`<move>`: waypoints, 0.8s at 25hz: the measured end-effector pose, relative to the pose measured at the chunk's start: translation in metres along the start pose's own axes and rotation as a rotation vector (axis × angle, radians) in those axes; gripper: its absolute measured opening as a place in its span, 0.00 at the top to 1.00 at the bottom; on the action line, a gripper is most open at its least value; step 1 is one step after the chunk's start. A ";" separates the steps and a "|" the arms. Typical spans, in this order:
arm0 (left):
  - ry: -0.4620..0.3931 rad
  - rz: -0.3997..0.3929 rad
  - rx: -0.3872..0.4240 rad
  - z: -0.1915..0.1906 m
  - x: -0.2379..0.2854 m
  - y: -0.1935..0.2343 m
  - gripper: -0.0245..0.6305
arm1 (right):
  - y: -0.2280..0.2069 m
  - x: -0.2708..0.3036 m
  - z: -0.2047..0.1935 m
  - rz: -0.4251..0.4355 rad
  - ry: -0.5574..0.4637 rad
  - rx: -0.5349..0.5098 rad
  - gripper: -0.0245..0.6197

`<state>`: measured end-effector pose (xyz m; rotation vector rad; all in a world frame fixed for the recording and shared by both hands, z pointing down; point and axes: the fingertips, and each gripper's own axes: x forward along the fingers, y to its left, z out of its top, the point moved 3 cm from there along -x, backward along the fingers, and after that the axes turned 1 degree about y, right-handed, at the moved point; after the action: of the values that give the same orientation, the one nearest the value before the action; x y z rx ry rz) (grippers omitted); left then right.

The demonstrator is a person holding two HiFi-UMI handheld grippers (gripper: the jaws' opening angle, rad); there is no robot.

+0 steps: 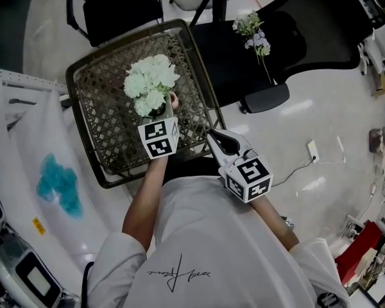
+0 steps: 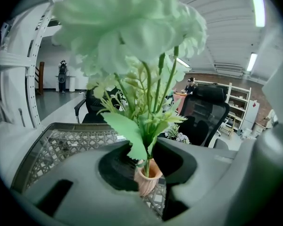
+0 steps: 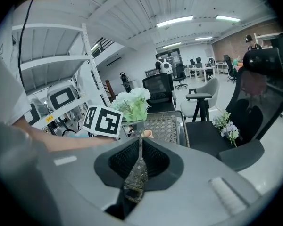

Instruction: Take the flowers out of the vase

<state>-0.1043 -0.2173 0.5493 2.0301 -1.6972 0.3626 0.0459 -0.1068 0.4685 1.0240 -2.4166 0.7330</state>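
1. The vase (image 2: 148, 179), a small terracotta pot, is stood on the lattice table (image 1: 106, 130), on the side of the top nearest the person; the white flowers (image 1: 151, 82) are seated in it with stems upright
2. The left gripper (image 2: 146, 161) is clamped on the vase, with one pad set against each side of the pot
3. The right gripper (image 3: 139, 142) is held with its jaws together and nothing between them; it is placed at the table's right rim, by the near corner, apart from the vase
4. The flower heads are spread wide over the vase, so the pot is largely hidden in the head view
5. In the right gripper view, the left gripper's marker cube (image 3: 103, 121) is set in front of the lower left part of the flowers
6. A black office chair (image 1: 295, 37) is placed just beyond the table's right rim; a small bunch of purple and white flowers (image 1: 253, 34) is laid on its seat
7. A second black chair (image 1: 112, 5) is seen past the table's far rim
8. To the left of the table, a white cover (image 1: 25, 140) marked with a blue stain (image 1: 58, 183) is draped
9. The table top is formed of dark woven lattice inside a raised rim
10. The table is stood on a pale glossy floor (image 1: 308, 108); the room is an open office with a white ceiling, strip lights (image 3: 174, 21), white racking (image 3: 52, 65) and a brick wall (image 3: 233, 44)
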 end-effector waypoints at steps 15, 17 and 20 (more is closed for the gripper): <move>-0.031 -0.034 0.029 0.022 -0.012 -0.004 0.82 | 0.004 -0.001 0.007 0.008 -0.045 0.018 0.94; -0.038 -0.040 0.034 0.027 -0.013 -0.006 0.82 | 0.004 -0.001 0.008 0.010 -0.049 0.020 0.94; -0.044 -0.041 0.024 0.033 -0.019 -0.005 0.82 | 0.005 -0.002 0.009 0.013 -0.057 0.021 0.94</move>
<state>-0.1067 -0.2177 0.5112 2.1020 -1.6821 0.3280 0.0421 -0.1082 0.4584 1.0526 -2.4712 0.7443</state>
